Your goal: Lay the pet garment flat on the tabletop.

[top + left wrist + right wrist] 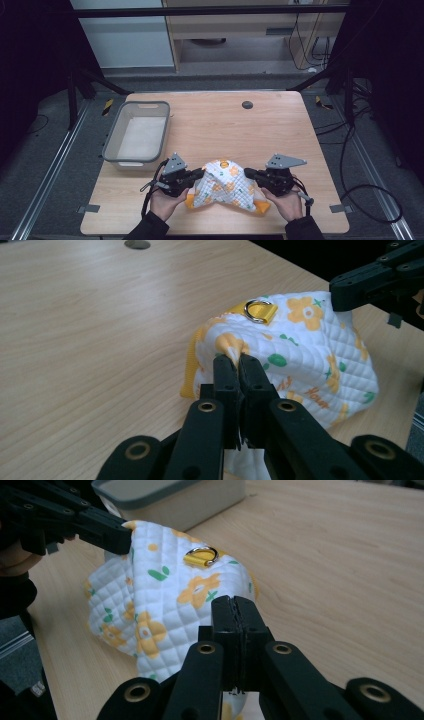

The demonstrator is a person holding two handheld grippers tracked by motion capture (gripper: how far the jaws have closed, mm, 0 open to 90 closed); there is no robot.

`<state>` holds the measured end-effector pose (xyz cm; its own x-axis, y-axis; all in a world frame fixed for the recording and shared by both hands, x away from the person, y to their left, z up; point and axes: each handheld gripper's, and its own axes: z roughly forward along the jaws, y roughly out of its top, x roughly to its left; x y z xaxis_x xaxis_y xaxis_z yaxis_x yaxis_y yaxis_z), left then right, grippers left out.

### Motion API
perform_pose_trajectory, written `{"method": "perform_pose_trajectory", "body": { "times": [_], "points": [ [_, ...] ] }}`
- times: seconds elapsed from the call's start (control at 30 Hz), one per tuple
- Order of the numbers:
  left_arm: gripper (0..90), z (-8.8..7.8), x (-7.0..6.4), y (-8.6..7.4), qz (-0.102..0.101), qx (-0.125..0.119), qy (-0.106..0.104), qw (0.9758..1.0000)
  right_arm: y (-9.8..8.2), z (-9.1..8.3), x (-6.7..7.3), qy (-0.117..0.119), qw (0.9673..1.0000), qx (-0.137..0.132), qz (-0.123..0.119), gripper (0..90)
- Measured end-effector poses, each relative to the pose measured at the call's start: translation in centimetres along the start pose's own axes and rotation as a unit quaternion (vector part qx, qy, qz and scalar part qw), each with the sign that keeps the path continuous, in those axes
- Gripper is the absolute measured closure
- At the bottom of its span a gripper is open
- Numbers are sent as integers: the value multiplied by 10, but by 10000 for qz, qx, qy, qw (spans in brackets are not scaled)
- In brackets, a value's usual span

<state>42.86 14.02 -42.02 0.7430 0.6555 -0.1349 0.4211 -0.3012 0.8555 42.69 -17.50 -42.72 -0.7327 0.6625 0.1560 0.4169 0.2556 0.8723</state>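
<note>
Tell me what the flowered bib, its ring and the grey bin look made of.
Flowered bib: soft quilted fabric, probably cotton; stitched diamond grid, matte, orange binding at the edge.
Ring: shiny metal by its silvery glint, held in a yellow fabric loop.
Grey bin: likely moulded plastic; smooth matte rim, paler translucent-looking walls.

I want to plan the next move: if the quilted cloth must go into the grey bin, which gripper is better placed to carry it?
Probably the left gripper. Both hold the quilted cloth with shut jaws, but the grey bin stands on the left side of the table, just beyond it. The right gripper would have to cross over.
</note>
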Motion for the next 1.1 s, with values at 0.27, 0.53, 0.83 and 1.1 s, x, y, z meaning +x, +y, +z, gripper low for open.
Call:
{"method": "perform_pose_trajectory", "body": {
  "times": [0.27,0.53,0.83,1.1],
  "points": [
    [877,-26,-10,24,294,-421,-110,9986,20,-18,10,-28,9993,-356,-134,895],
    [877,-22,1,45,257,-681,94,9973,46,-20,7,-311,9972,-624,-266,894],
    [875,20,36,63,-53,-740,807,9940,64,32,-27,-1047,9923,-660,46,893],
    [719,61,69,64,-517,-516,1450,9867,72,75,-54,-1929,9801,-426,187,836]
  ]
}}
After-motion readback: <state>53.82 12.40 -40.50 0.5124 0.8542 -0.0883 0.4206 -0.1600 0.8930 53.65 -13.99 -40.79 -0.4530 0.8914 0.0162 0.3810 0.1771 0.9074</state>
